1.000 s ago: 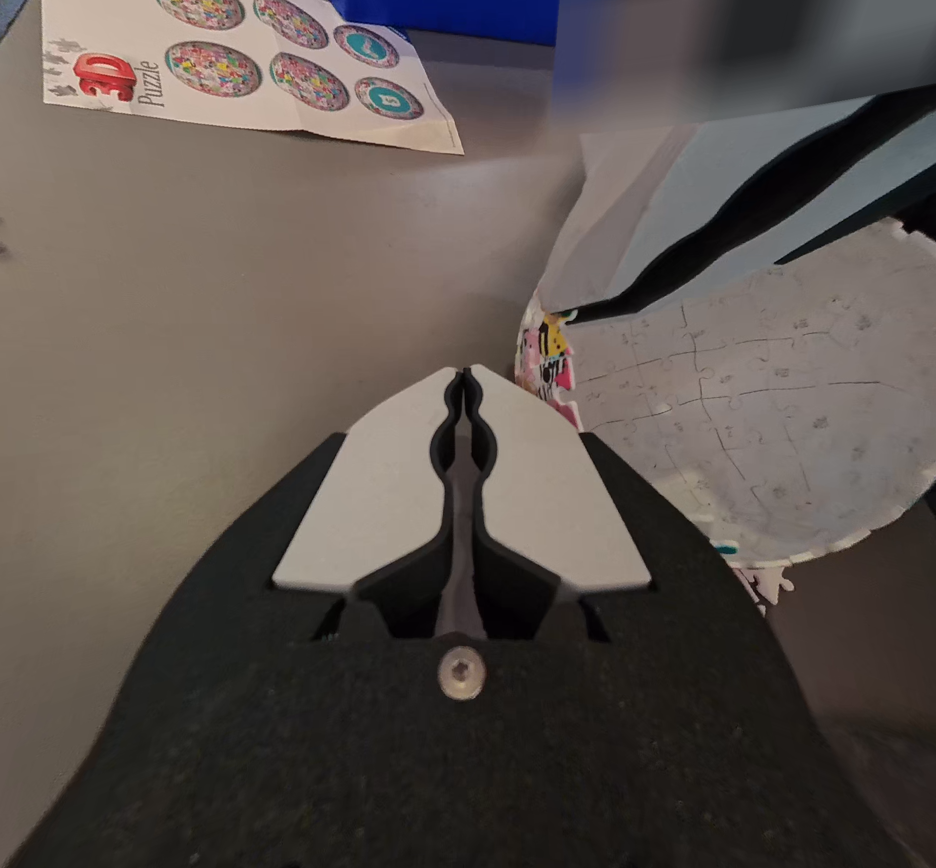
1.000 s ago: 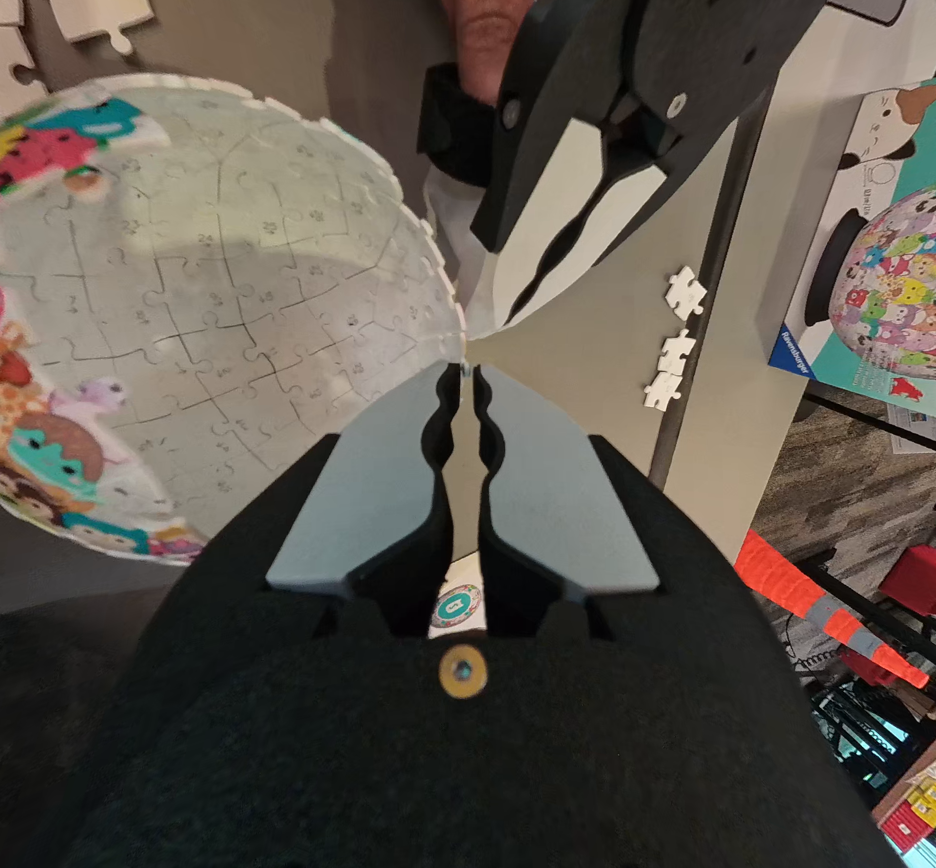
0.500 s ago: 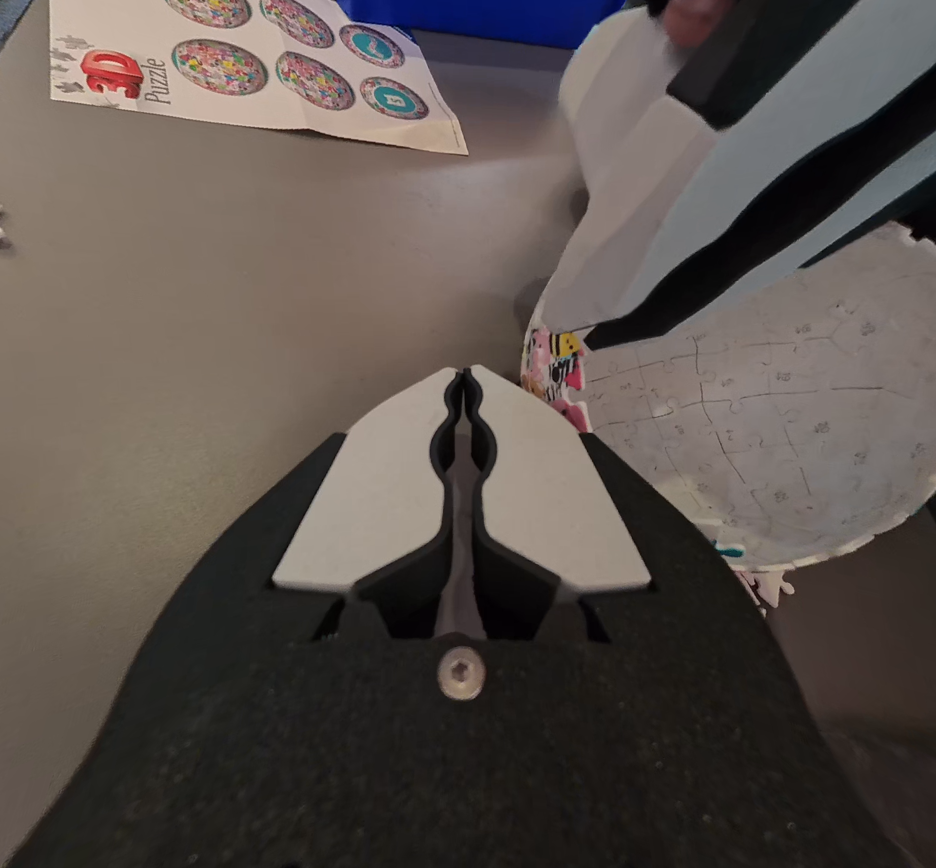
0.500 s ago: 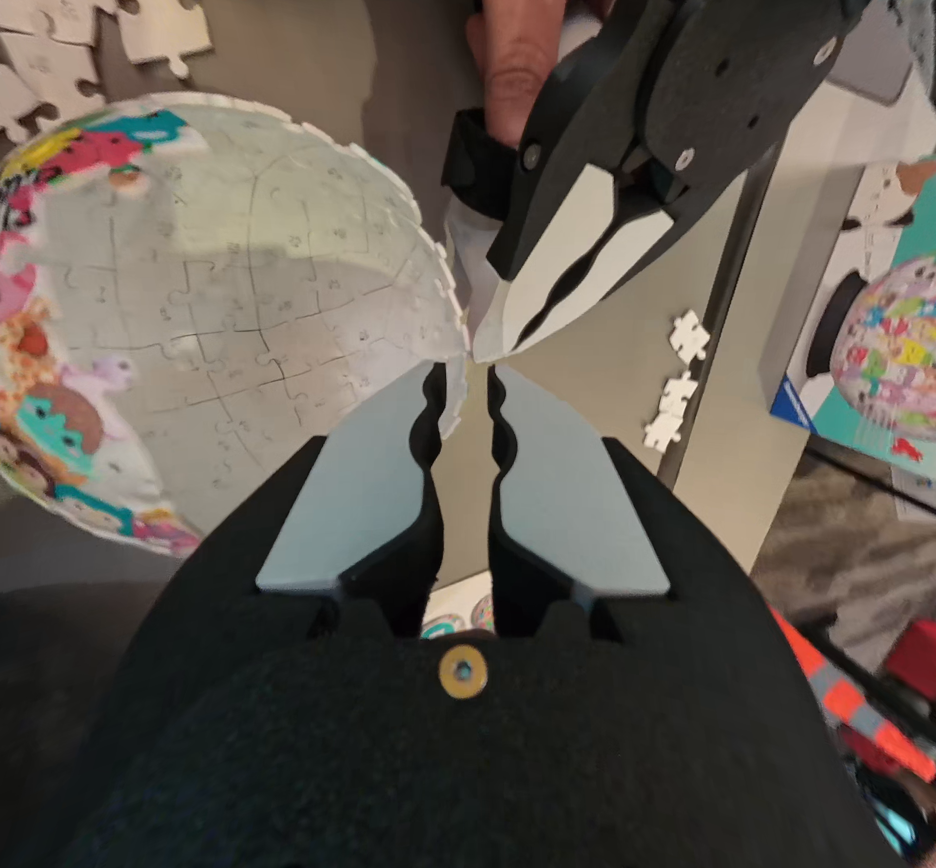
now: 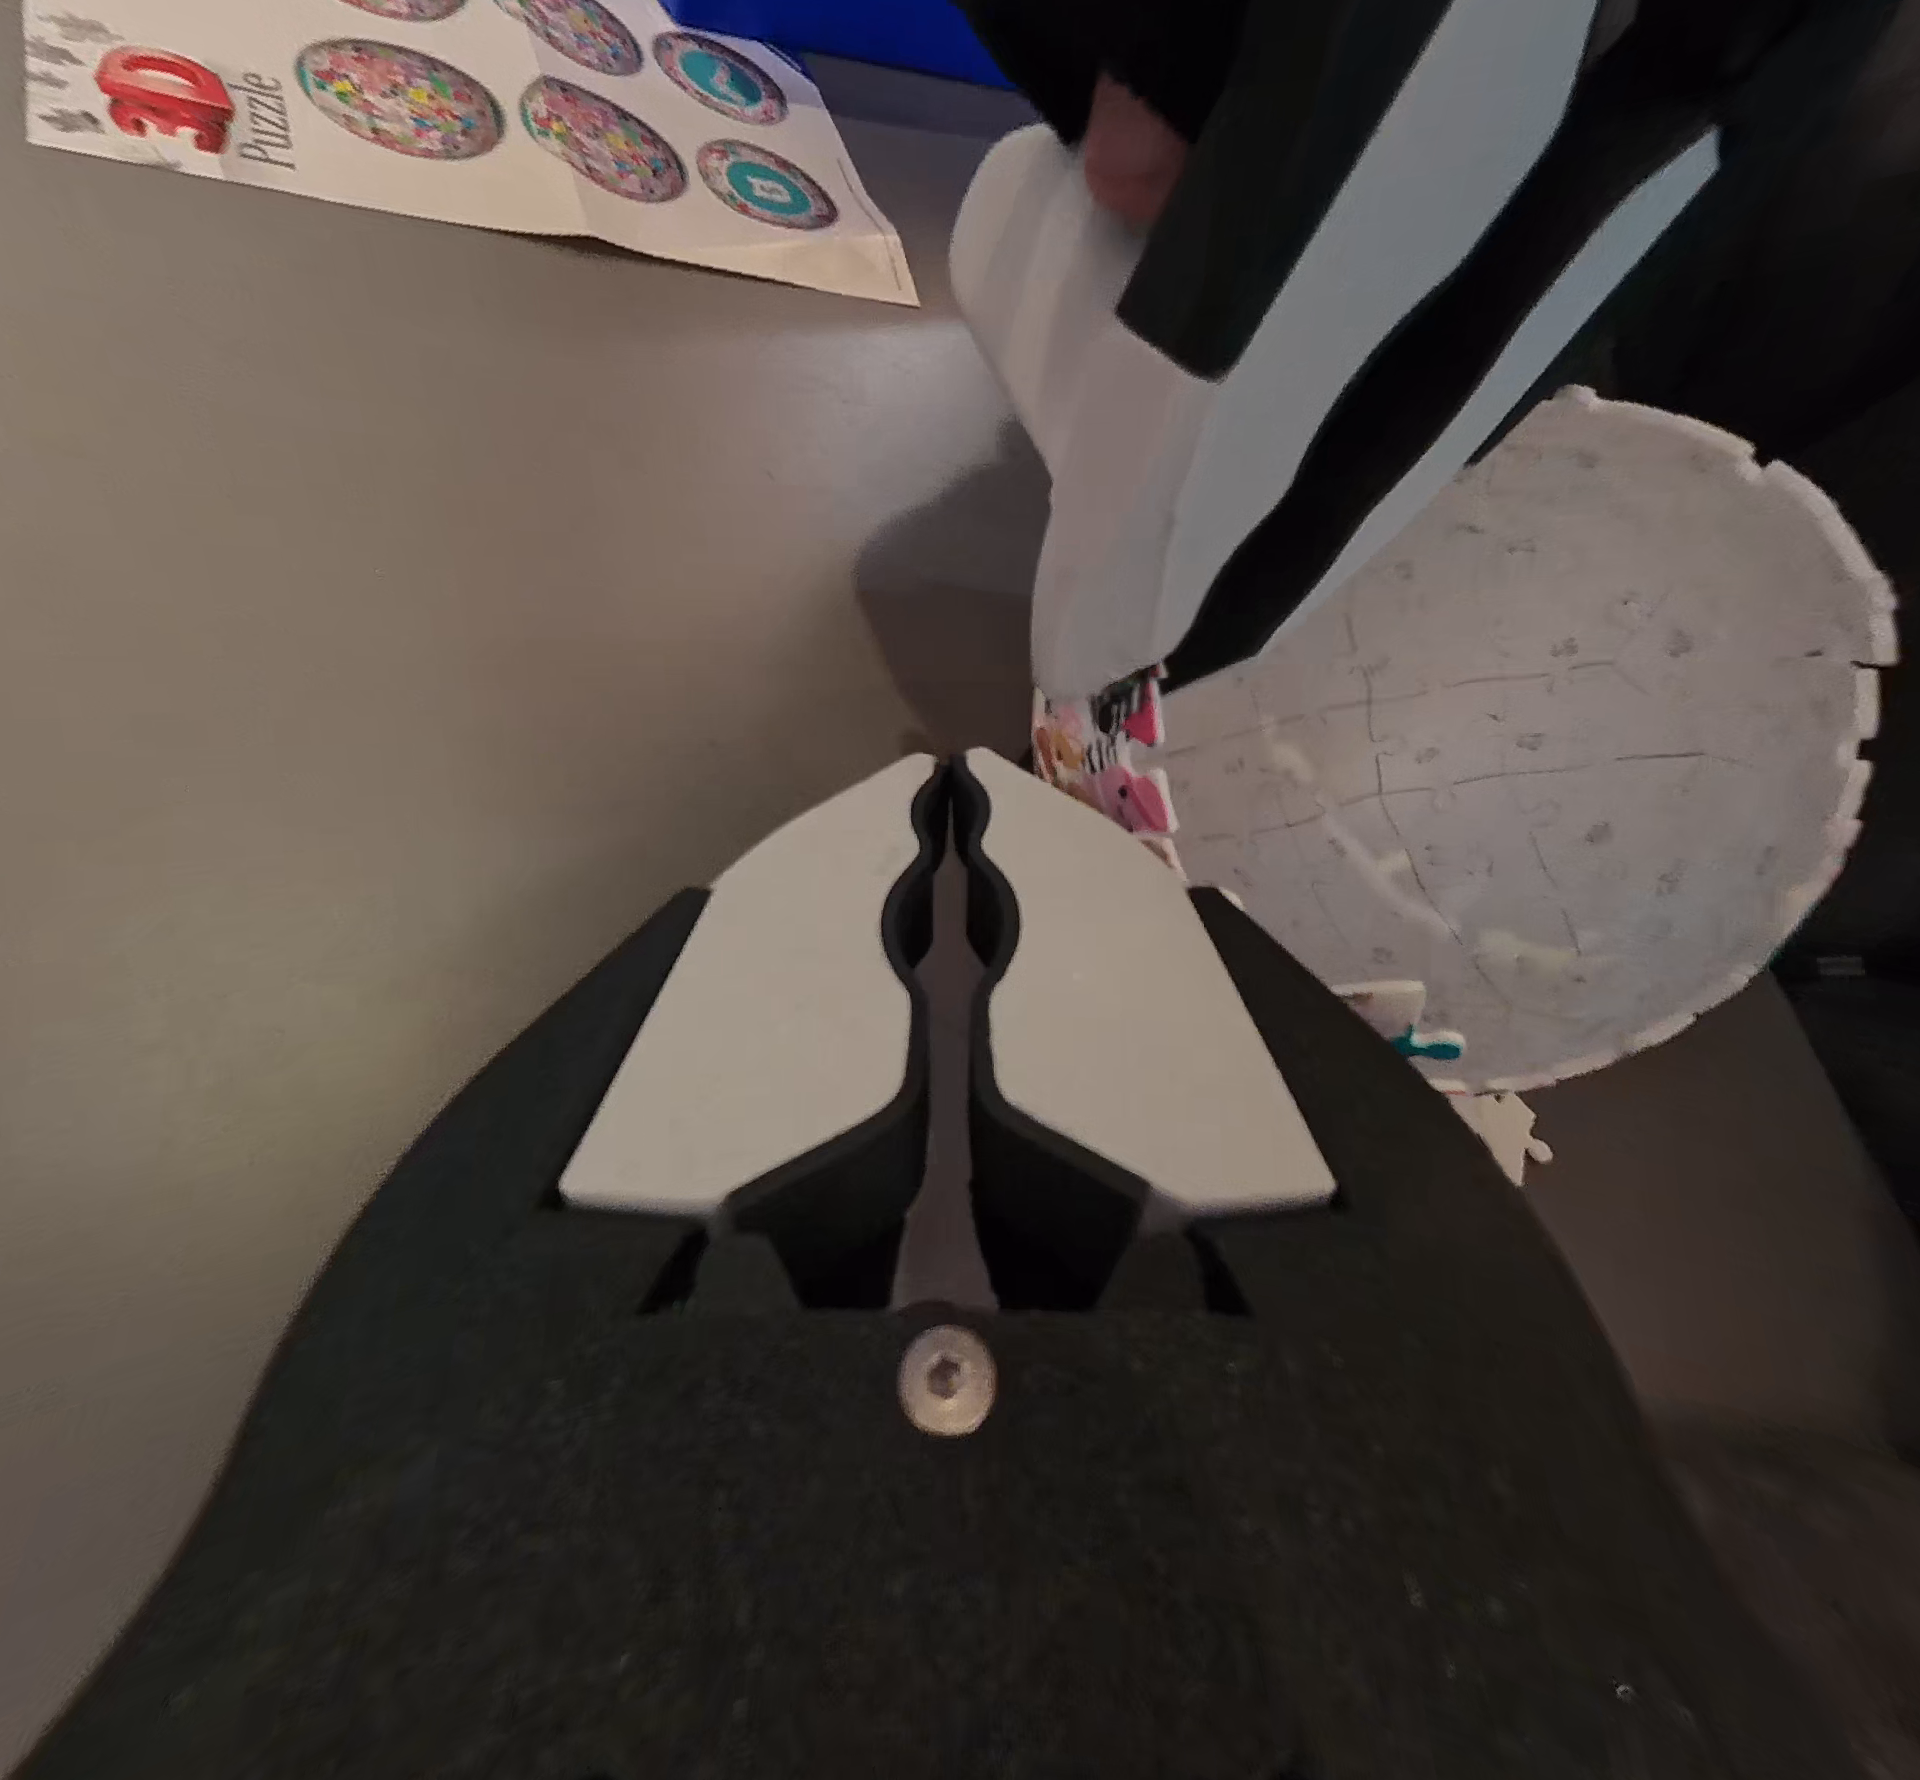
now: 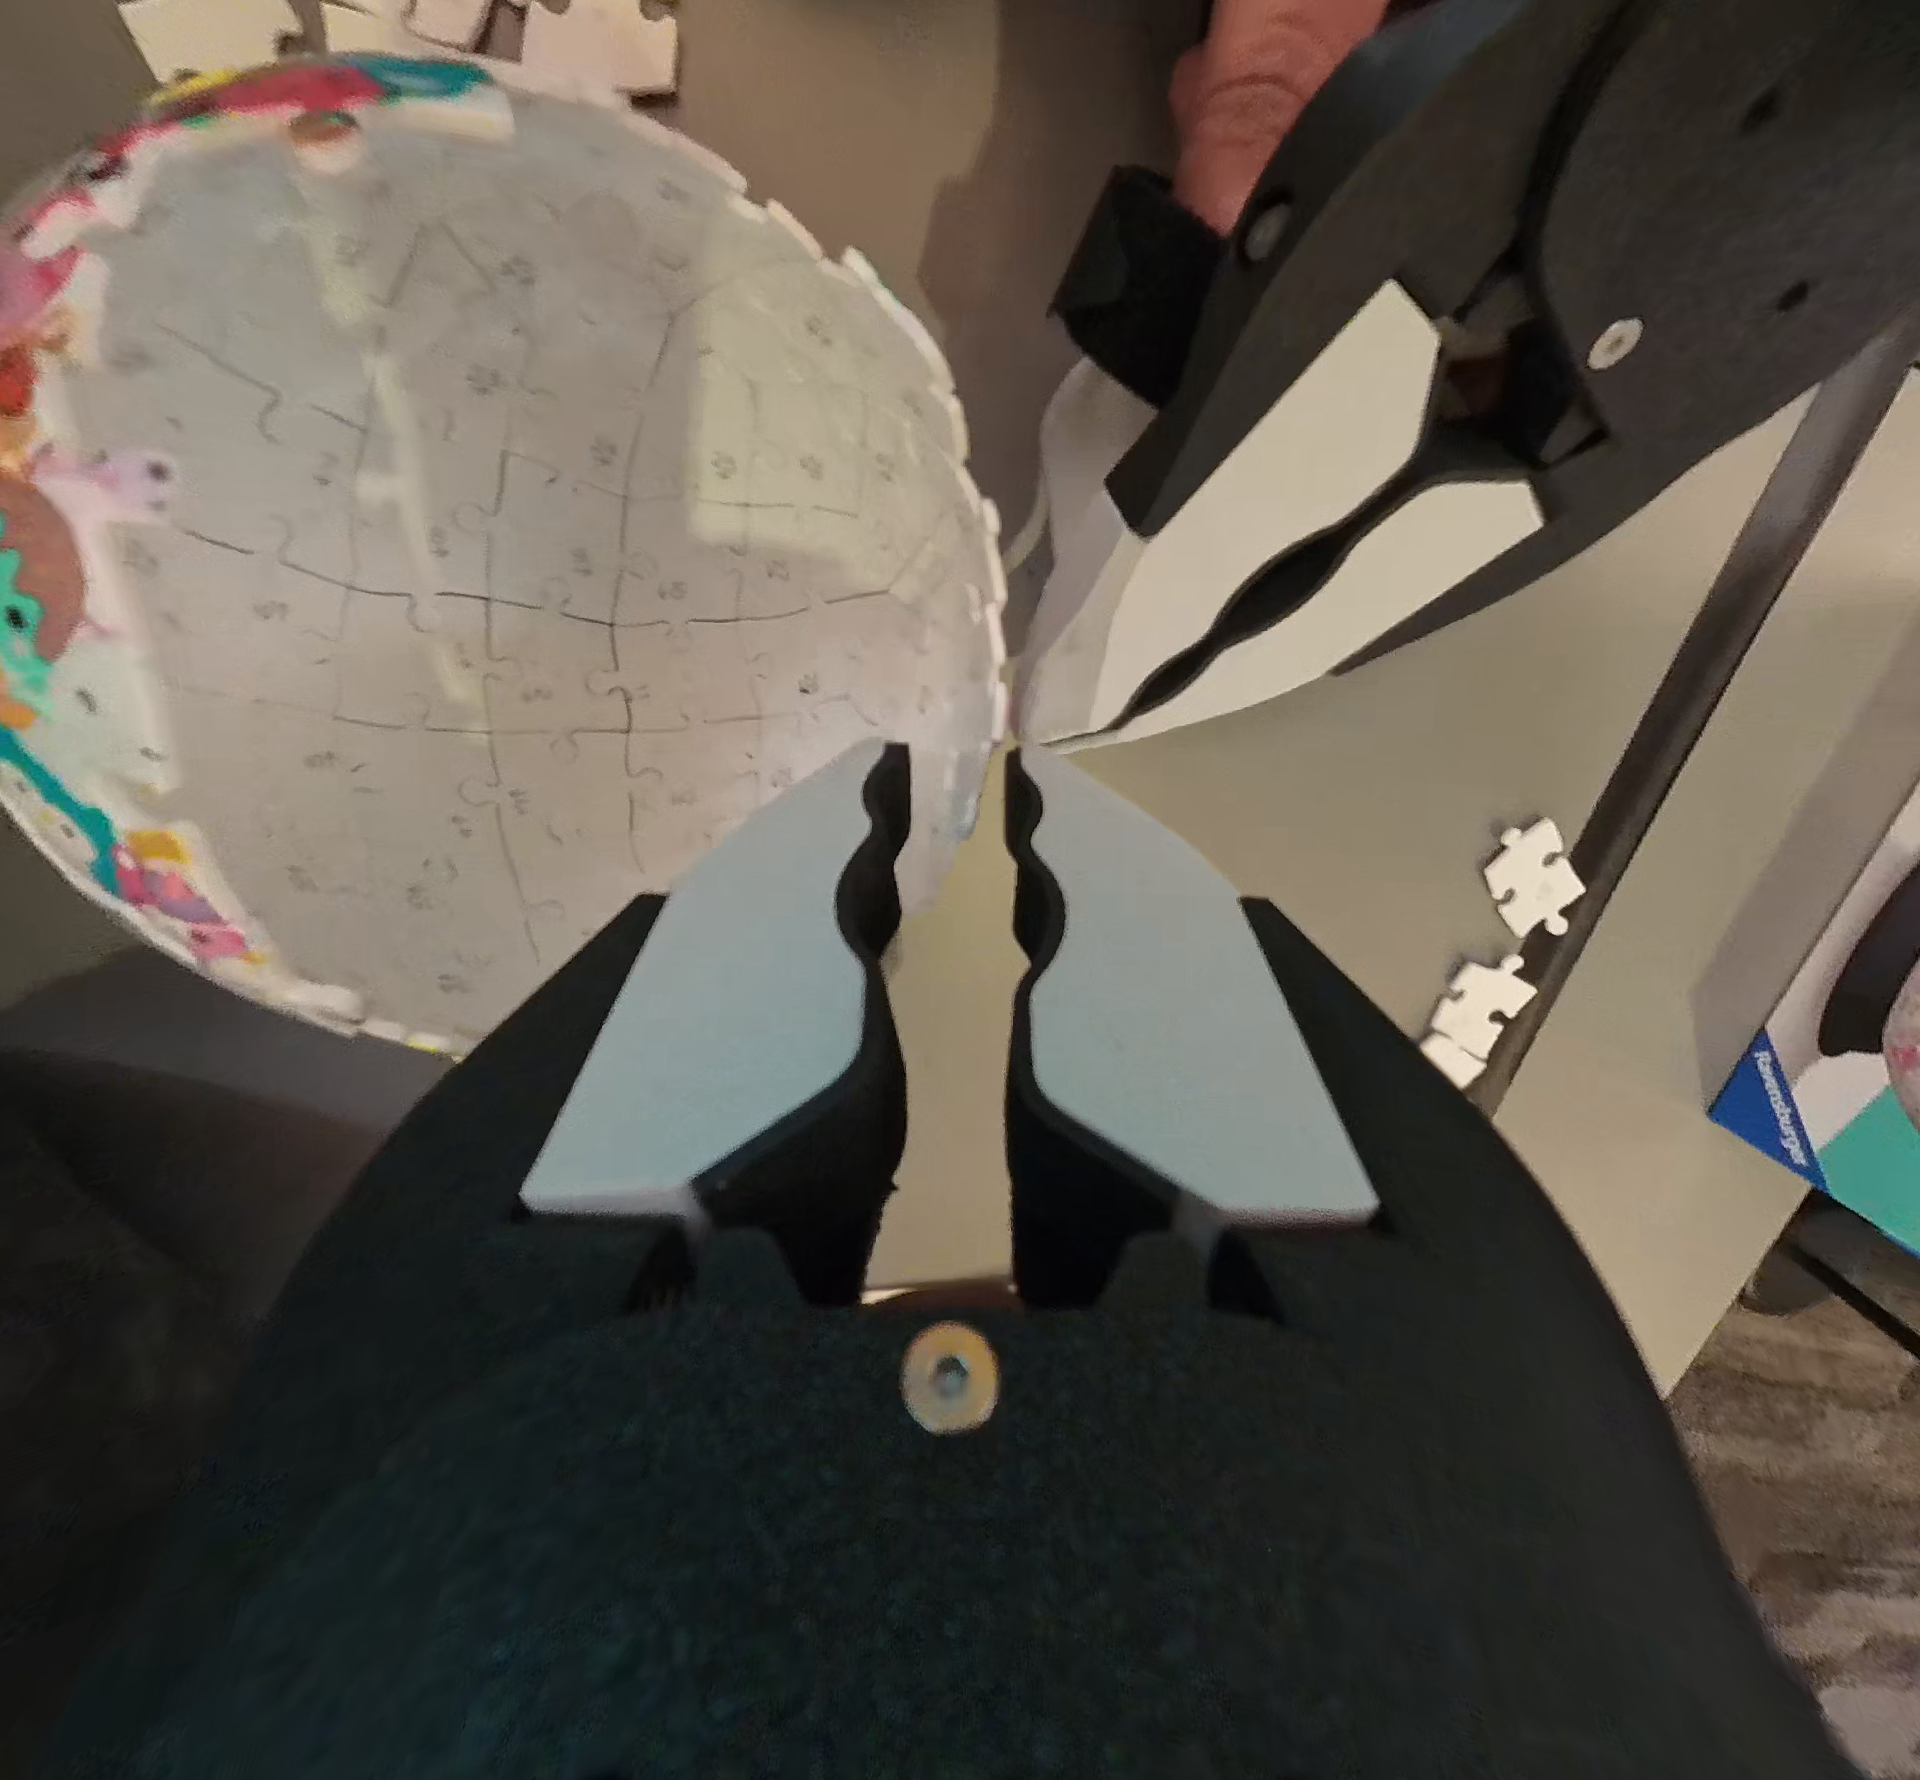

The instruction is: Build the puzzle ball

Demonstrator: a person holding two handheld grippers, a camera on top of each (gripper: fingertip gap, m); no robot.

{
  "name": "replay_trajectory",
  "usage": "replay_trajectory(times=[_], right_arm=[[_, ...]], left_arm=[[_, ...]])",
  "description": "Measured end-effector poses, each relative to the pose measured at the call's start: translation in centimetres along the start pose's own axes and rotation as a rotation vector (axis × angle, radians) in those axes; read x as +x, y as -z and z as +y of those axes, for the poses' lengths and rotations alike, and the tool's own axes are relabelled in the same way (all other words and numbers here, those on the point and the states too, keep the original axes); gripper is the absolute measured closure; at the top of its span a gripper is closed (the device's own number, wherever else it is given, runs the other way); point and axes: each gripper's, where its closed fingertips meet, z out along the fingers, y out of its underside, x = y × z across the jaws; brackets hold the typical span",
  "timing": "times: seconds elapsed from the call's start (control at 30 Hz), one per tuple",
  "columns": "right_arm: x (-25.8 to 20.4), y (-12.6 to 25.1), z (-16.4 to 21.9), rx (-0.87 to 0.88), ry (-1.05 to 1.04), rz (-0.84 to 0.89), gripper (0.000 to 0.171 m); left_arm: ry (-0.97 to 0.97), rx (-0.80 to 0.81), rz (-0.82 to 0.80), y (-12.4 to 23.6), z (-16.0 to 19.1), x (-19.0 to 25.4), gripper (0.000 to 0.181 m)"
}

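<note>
Since the earlier frame the right gripper (image 6: 958, 769) has been opened narrowly around the rim of the puzzle ball (image 6: 499, 525) at frame centre, released it seems, while the left gripper (image 5: 951, 774) is kept closed and empty.

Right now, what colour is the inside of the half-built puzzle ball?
Plain white, crossed by piece seams and small printed marks: puzzle ball. Right wrist view shows it best.

The ball (image 6: 499, 535) is plain white inside, with pink, teal and yellow cartoon print outside. Each tool (image 6: 956, 774) is black with pale grey fingers (image 6: 748, 1003). The surface (image 5: 416, 587) is grey.
</note>
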Motion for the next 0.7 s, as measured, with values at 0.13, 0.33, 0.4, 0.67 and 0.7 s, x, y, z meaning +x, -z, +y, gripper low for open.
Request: replay_trajectory(times=[0.13, 0.33, 0.4, 0.67, 0.7], right_arm=[[0.4, -0.2, 0.3, -0.019, 0.0, 0.018, 0.157], [0.8, -0.4, 0.6, -0.046, -0.017, 0.045, 0.152], [0.8, -0.4, 0.6, -0.055, -0.021, 0.05, 0.151], [0.9, -0.4, 0.6, -0.067, -0.024, 0.073, 0.148], [1.1, -0.5, 0.6, -0.066, -0.032, 0.076, 0.146]], left_arm=[[0.012, -0.038, 0.05, -0.3, 0.4, 0.4, 0.181], [0.02, -0.036, 0.1, -0.4, 0.1, 0.6, 0.181], [0.009, -0.04, 0.107, -0.6, 0.0, 0.7, 0.181], [-0.012, -0.052, 0.111, -1.1, -0.3, 0.6, 0.181], [-0.018, -0.05, 0.109, -1.1, -0.4, 0.6, 0.181]])
